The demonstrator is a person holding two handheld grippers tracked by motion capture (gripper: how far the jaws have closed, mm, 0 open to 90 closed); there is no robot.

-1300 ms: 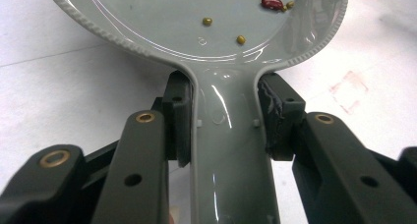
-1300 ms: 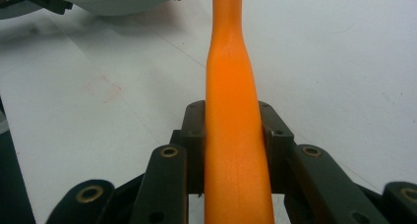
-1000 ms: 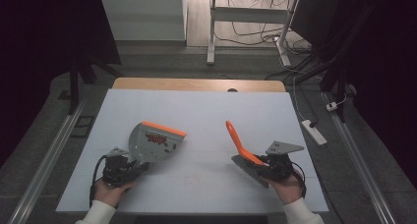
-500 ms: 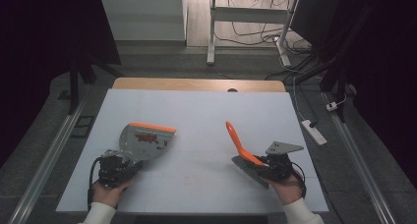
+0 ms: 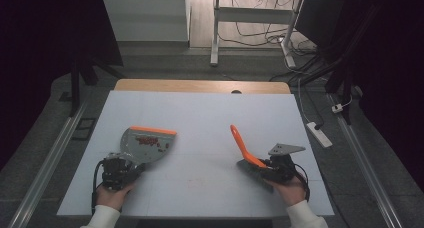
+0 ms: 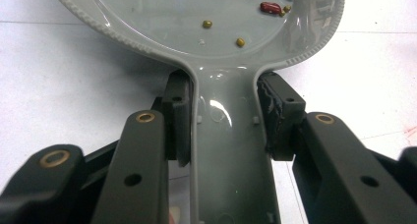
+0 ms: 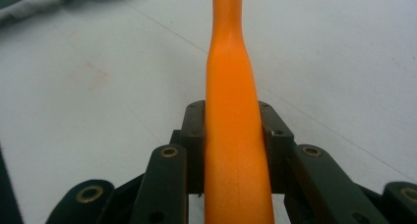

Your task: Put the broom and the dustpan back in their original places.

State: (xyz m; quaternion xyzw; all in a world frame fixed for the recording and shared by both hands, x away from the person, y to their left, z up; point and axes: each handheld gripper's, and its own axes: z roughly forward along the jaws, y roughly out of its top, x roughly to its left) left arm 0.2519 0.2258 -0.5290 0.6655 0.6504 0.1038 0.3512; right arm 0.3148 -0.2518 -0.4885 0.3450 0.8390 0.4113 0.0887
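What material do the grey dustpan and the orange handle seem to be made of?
The grey dustpan looks like moulded plastic with a glossy finish: it shows bright reflections, a ribbed rim and small moulded marks on its handle. The orange handle also looks like plastic, smoother and more matt, with a soft sheen and a faint seam line. Neither can be confirmed by sight alone.

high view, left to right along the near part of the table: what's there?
Left hand-held gripper → grey dustpan with red bits in it → bare white table → orange brush handle → right hand-held gripper.
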